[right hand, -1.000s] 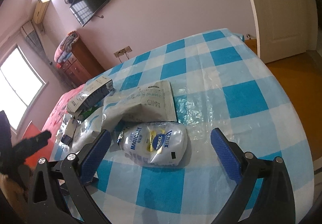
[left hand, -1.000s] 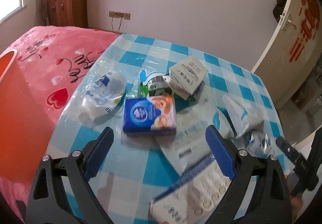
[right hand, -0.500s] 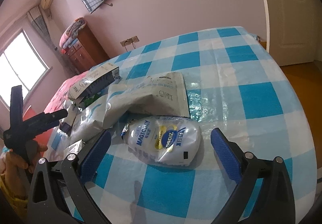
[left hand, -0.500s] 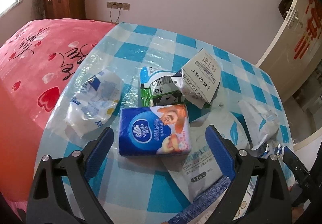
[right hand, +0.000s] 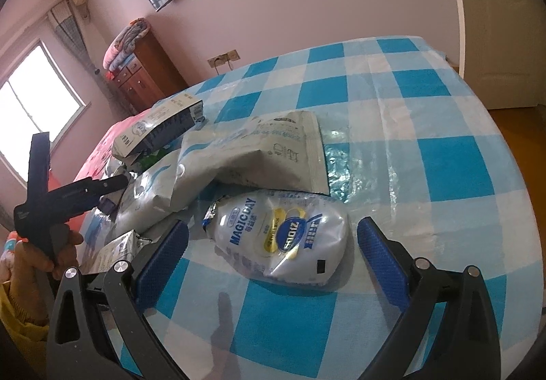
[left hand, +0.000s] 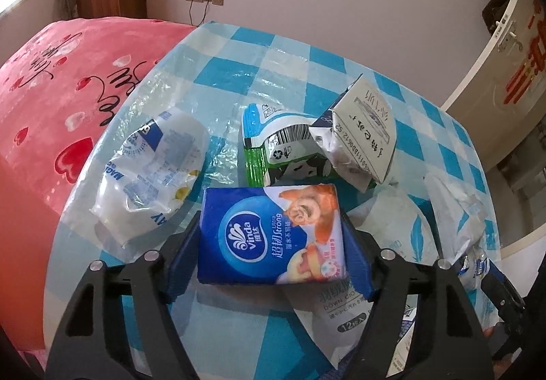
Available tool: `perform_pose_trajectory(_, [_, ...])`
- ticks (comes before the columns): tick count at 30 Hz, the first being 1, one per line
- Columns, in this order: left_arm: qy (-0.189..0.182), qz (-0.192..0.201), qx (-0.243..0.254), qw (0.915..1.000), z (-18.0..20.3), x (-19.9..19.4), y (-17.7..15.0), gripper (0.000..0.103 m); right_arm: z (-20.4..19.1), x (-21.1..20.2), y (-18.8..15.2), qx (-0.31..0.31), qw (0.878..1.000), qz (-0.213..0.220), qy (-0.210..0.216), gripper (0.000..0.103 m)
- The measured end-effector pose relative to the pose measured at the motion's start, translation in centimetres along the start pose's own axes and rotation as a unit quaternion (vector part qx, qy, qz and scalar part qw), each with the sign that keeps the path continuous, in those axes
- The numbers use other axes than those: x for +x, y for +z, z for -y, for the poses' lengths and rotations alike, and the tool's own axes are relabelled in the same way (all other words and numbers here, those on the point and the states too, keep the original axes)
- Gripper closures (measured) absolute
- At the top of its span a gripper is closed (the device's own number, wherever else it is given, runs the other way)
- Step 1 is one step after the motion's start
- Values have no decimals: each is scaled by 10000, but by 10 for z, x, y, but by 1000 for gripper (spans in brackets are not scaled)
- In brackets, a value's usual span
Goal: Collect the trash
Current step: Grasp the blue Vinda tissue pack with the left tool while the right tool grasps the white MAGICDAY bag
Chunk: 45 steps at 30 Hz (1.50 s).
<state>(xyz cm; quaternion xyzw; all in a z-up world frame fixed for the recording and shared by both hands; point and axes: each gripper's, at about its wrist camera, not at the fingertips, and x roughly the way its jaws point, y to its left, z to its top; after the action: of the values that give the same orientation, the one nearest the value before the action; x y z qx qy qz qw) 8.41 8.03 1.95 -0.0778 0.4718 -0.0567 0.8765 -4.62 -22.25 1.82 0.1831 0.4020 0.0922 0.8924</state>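
Observation:
My left gripper [left hand: 271, 243] is shut on a blue Vinda tissue pack [left hand: 269, 238], with a blue pad against each side of it. Beyond it lie a clear MAGICDAY bag [left hand: 153, 168], a green milk carton [left hand: 279, 148] and a grey carton [left hand: 361, 134]. My right gripper [right hand: 273, 250] is open, with its fingers either side of a silver MAGICDAY pouch [right hand: 283, 236] that lies on the checked table [right hand: 426, 148]. Behind the pouch lies a large grey bag [right hand: 252, 154]. The left gripper's body [right hand: 68, 195] shows at the left of the right wrist view.
A white down-product bag [left hand: 385, 243] and crumpled wrappers [left hand: 454, 209] lie on the right of the table. A pink bed [left hand: 51, 79] borders the table's left side. A white door [right hand: 505, 21] stands at the far right. A wooden cabinet [right hand: 143, 72] stands by the wall.
My left gripper has moved forward onto the tissue pack and its jaws have closed on it. My right gripper has moved closer to the silver pouch and stays open.

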Motion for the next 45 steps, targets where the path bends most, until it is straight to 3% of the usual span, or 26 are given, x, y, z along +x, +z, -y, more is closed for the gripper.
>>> perform_pose_trajectory(9, [3,47,-5,10000,0,-1,-2,30,-17,3,-7,-256,9982,-266,481,5])
perform_pose_trajectory(15, [-9,63,48,10000,1,-6,-7,30,-37,1,-14,-573,9883,-607,1276,5])
perform_pose_trajectory(19, [-25,92,77,9999,1,-10,-12,30,-48,-7,-17,-967,9857,-508,1282,5])
perform_pose_trajectory(23, [-14,128,144,9998,3,-13,-16,30,-48,-7,-14,-1167,9912,-225,576,5])
perform_pose_trajectory(28, [-25,173,145,9997,4,-18,-22,30,-49,6,-11,-1432,9896,-139,-70,5])
perform_pose_trajectory(41, [-58,334,201,9992,8,-37,-33,30,-61,37,-8,-1800,9812,-536,-450,5])
perform_pose_trajectory(43, [-57,364,218,9991,9,-41,-33,30,-61,38,-9,-1815,9806,-555,-491,7])
perform_pose_trajectory(45, [-65,419,236,9988,9,-46,-34,30,-62,40,-9,-1838,9795,-587,-577,18])
